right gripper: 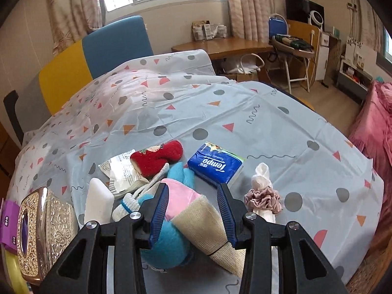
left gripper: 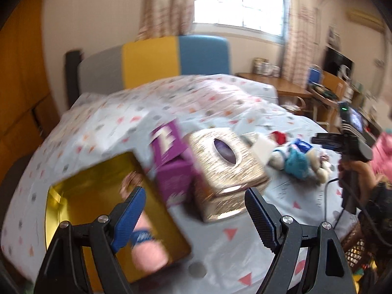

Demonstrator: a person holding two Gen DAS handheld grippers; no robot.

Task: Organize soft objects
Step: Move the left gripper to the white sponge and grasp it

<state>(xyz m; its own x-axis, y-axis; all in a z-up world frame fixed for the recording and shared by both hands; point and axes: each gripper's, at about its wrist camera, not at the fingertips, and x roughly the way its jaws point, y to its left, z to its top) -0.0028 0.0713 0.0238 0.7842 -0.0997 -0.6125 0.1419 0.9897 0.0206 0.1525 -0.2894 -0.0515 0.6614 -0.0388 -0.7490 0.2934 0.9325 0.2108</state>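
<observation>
Straddling pink-and-beige ice-cream-cone plush (right gripper: 196, 213): right gripper (right gripper: 193, 212), tongs wide, nothing held. Left gripper (left gripper: 193, 216) wide, empty, above gold tin (left gripper: 80, 191). Next, probably: close on plush, carry to tin.

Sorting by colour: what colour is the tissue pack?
Blue with white lettering; the tissue pack shows best in the right wrist view.

Right wrist view: tissue pack (right gripper: 215, 165) on the tablecloth (right gripper: 269, 127), right of the sock (right gripper: 156, 158). Scrunchie (right gripper: 263, 197) right of the pack, nearer the camera. Tissue box (right gripper: 44, 230) far left. Left wrist view: open tin (left gripper: 80, 196) left of the carton (left gripper: 171, 171); tissue box (left gripper: 225, 171) right of the carton.
</observation>
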